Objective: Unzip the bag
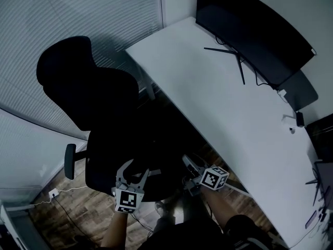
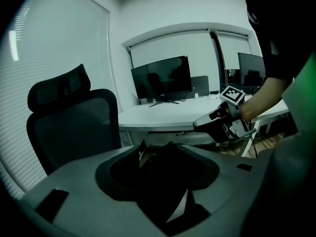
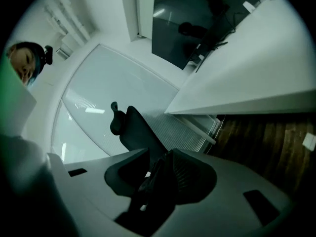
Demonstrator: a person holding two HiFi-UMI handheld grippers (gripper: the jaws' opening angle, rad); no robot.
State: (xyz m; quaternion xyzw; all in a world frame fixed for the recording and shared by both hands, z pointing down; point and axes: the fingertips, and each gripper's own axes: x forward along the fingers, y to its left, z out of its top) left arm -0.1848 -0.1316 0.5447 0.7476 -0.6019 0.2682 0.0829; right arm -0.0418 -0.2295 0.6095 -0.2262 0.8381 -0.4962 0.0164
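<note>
Left tool (image 1: 136, 169) gaping empty, right tool (image 1: 186, 161) closed, both at 6 o'clock by the black high-backed office chair (image 1: 83, 87): you may grab upholstery, as no bag shows.

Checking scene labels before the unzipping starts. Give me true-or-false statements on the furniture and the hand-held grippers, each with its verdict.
1. A black office chair stands beside the white desk. True.
2. The monitor on the desk shows a bright picture. False: its screen is dark.
3. The left hand-held gripper has its jaws apart. True.
4. The right hand-held gripper rests on the desk top. False: it is held in the air beside the desk, by the chair.
</note>
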